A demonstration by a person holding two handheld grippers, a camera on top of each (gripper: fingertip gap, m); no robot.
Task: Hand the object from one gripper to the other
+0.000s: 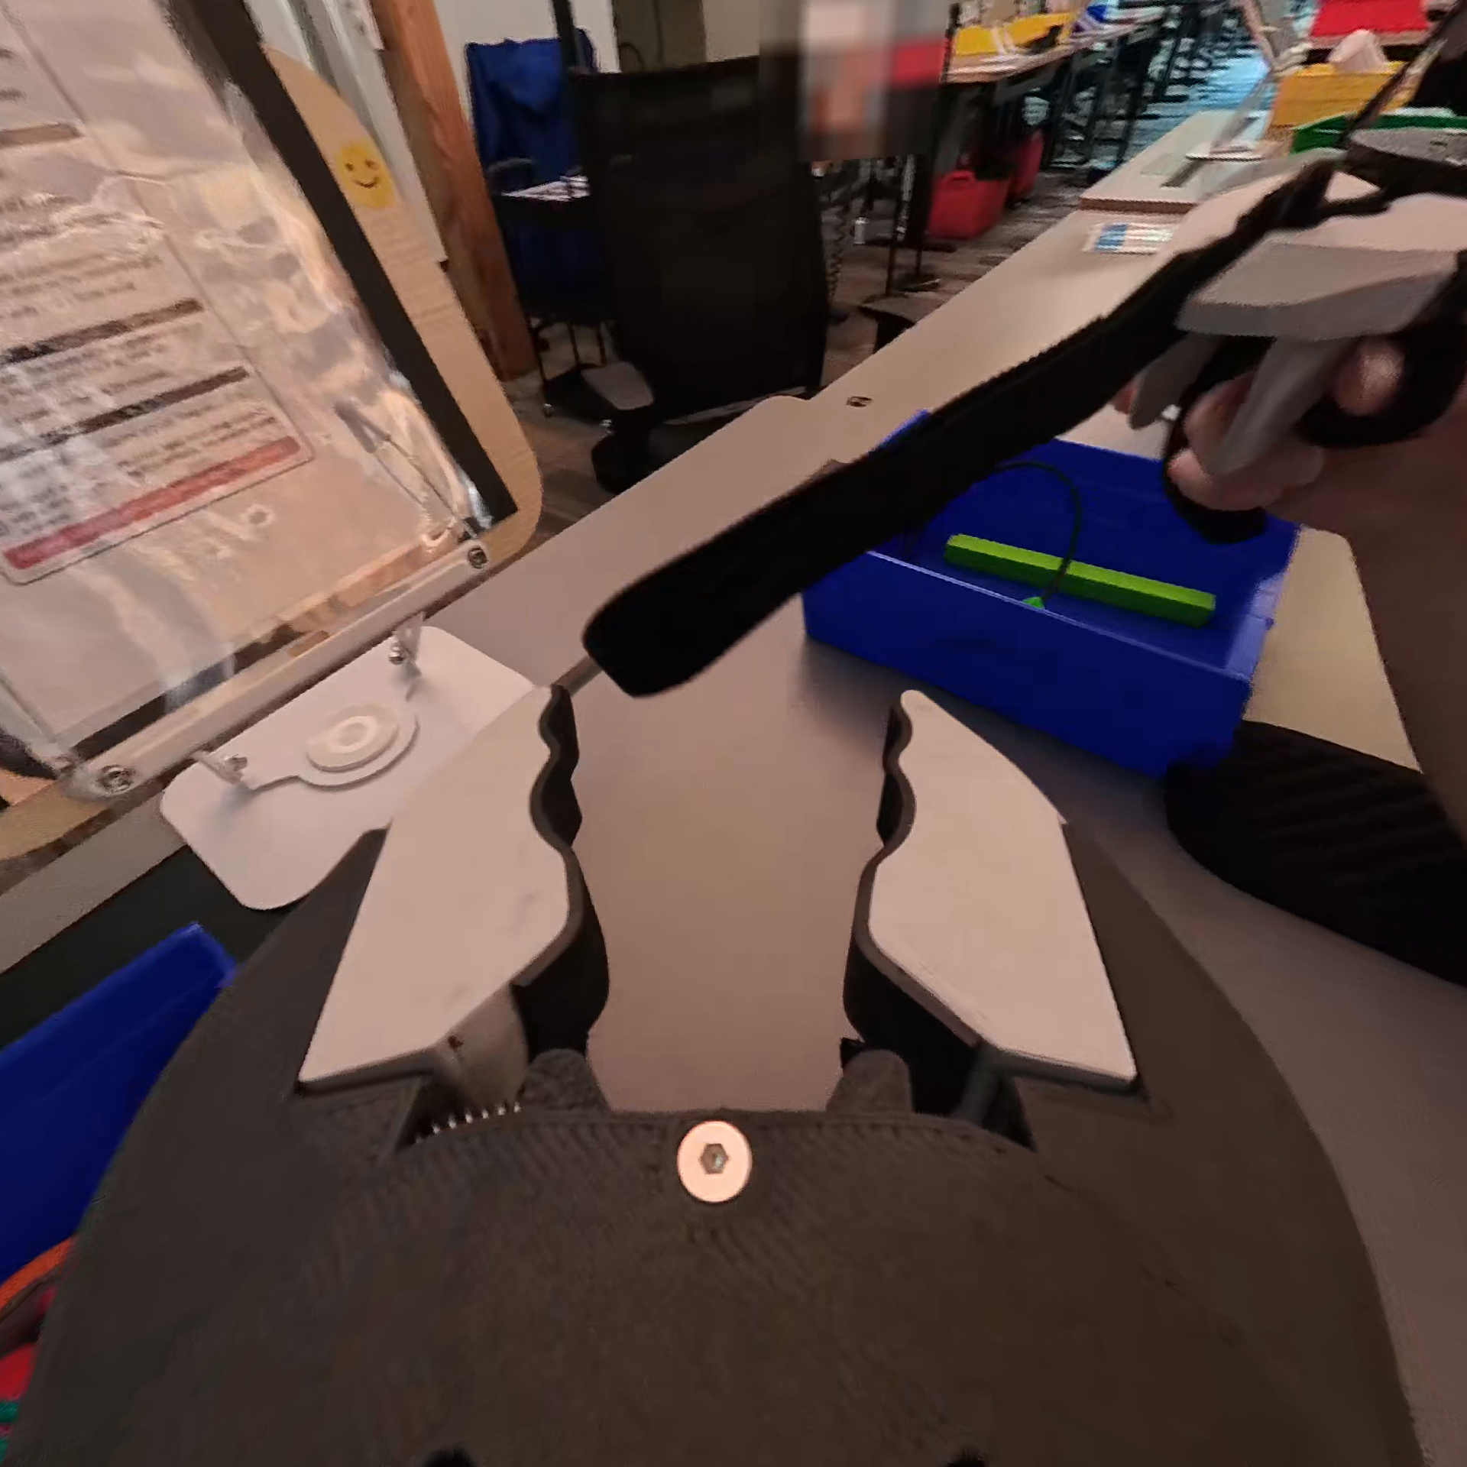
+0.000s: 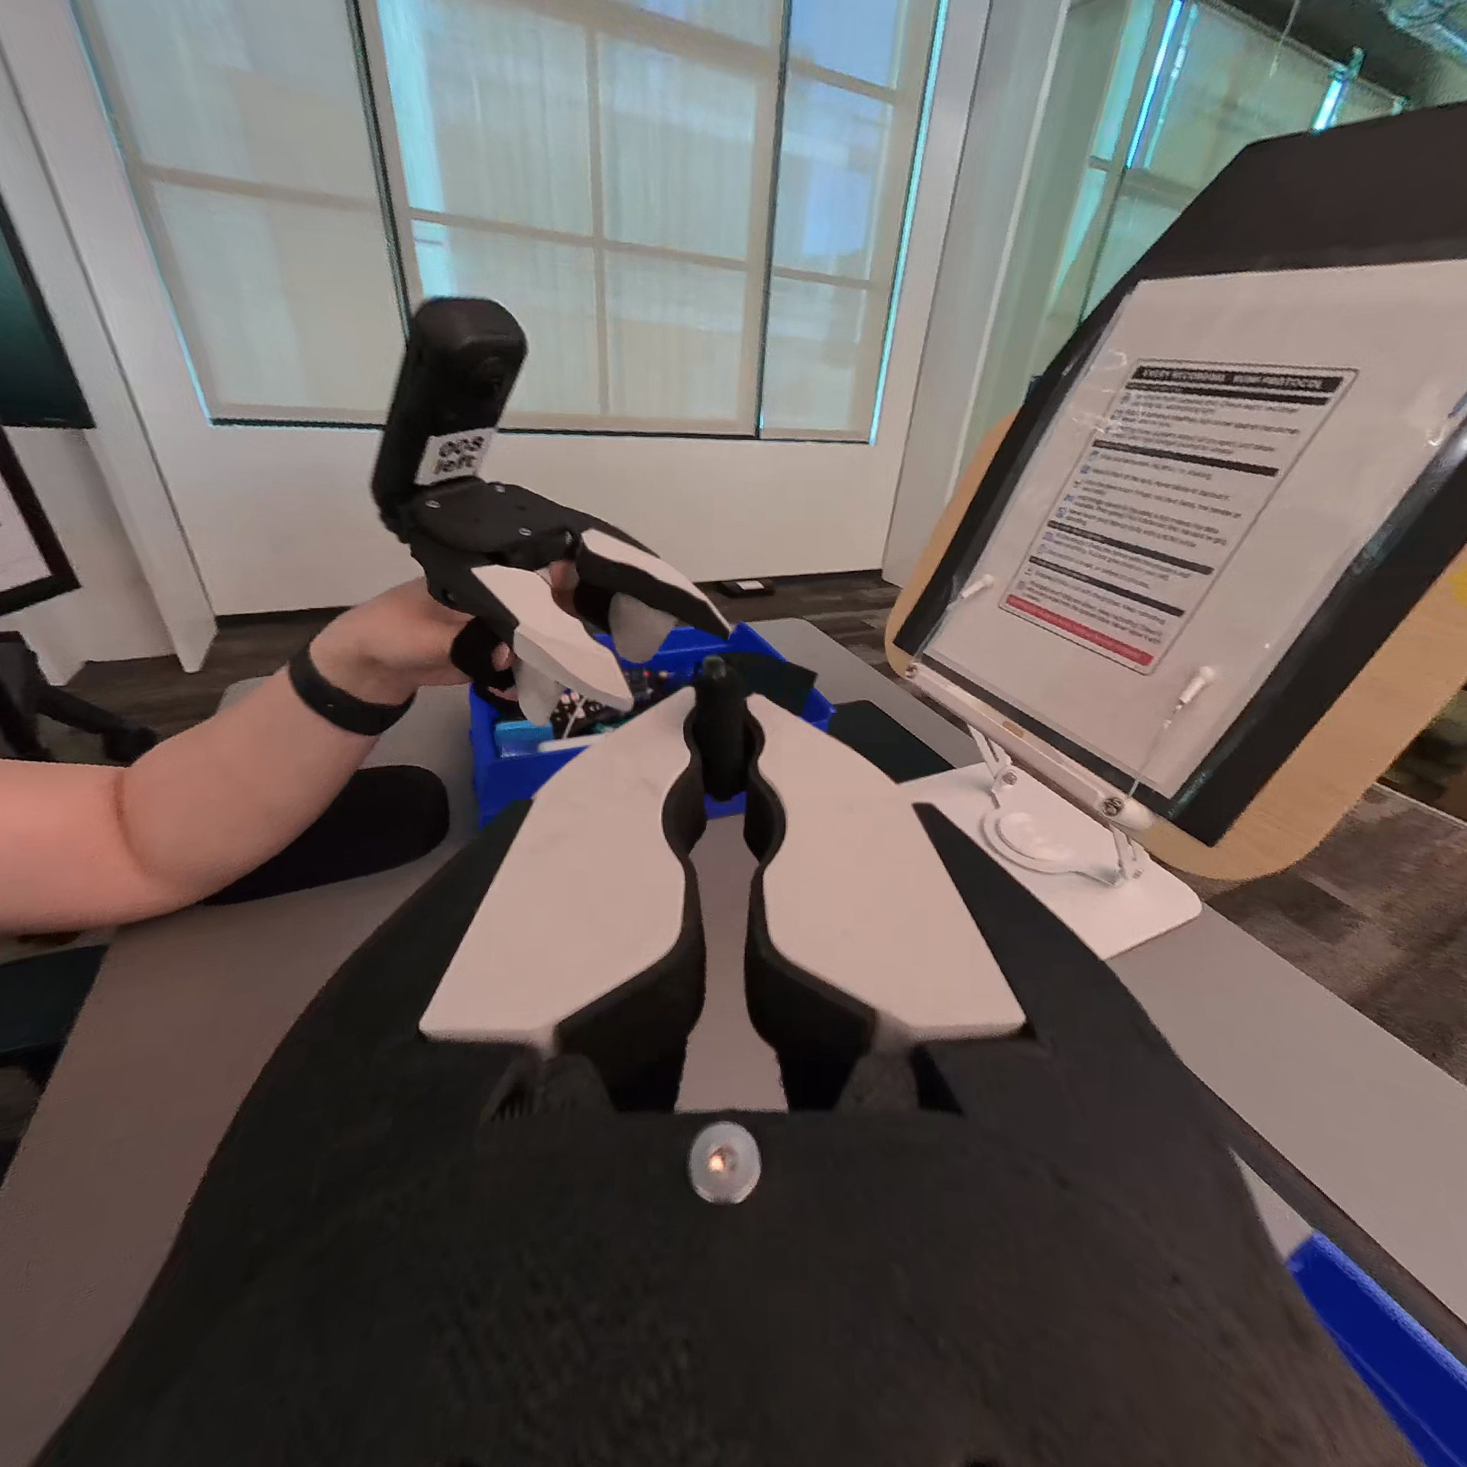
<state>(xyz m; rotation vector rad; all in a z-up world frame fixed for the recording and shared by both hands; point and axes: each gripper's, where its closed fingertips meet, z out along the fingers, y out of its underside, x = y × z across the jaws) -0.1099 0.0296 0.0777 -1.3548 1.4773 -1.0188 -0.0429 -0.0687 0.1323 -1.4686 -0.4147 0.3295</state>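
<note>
- Our right gripper (image 2: 718,742) is clamped on a slim black object (image 2: 721,746), centre frame; left gripper (image 1: 730,762) gapes, empty.
- We judge the object light, rigid; take its exposed upper tip.

A slim black object (image 2: 721,746), rod-like with a rounded, knobbed tip, stands clamped between the white fingers of the right tongs (image 2: 721,706), its tip poking up just beyond them. Seen from the left wrist view, the same dark object (image 1: 802,556) stretches out long and flat, tilted down toward the left, its blunt end hanging above the grey worktop (image 1: 714,873). Its outline is blurred.
</note>
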